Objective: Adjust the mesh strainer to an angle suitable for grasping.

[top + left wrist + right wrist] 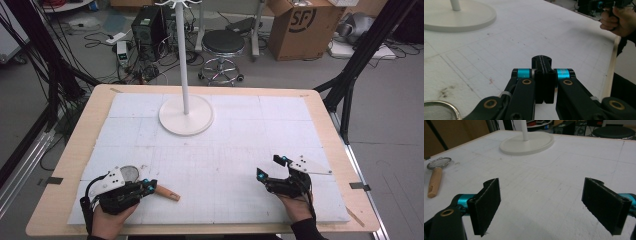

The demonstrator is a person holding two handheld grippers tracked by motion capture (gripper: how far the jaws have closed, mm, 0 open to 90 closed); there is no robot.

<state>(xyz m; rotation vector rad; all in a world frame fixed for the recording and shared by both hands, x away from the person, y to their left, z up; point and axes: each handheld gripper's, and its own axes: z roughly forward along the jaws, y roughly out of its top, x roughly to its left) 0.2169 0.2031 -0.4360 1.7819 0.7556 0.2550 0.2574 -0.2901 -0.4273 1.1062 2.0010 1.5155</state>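
Left tool (544, 82): jaws clenched flat together, nothing between them, over bare tabletop (225, 165). Strainer (131, 173) just beside it; wooden handle (167, 192) sticks out past jaw tips in high view, touching or not: cannot tell. Mesh rim at lower left corner of left gripper view

Right tool (549, 205): jaws spread wide, released, holding nothing, well apart from strainer

"SF" printed on cardboard box (305, 22) on floor

Both hands low at near tabletop edge, tools pointing inward; white stand (186, 114) at far middle
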